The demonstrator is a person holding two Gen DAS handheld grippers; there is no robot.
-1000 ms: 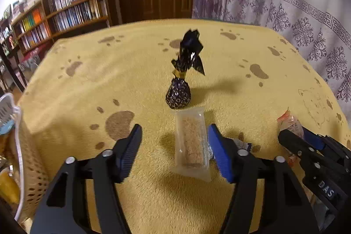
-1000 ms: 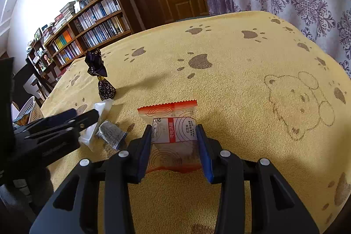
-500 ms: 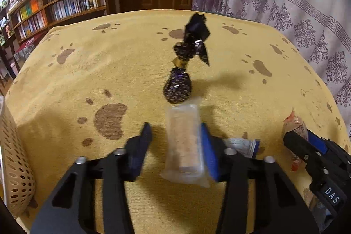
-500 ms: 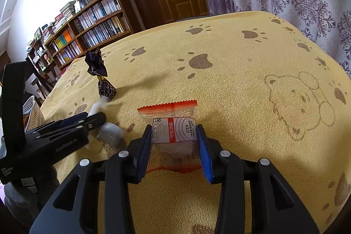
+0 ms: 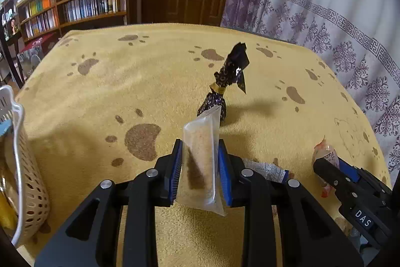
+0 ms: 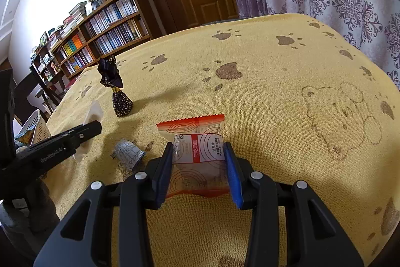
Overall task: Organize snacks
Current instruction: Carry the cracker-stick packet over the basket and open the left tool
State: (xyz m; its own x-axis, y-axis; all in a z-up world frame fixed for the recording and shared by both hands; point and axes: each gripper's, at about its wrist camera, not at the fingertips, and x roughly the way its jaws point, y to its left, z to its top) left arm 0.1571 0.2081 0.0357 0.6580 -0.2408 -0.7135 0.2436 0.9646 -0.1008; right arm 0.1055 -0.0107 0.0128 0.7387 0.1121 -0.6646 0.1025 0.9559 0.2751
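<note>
A clear packet with a brown snack bar is clamped between the blue pads of the left gripper and is held lifted above the yellow paw-print cloth on the worktop. The right gripper is closed around a red-and-white snack packet, which lies on the cloth. A dark twisted candy wrapper stands upright behind. A small silver packet lies between the grippers. A white perforated basket is seen at the left edge.
</note>
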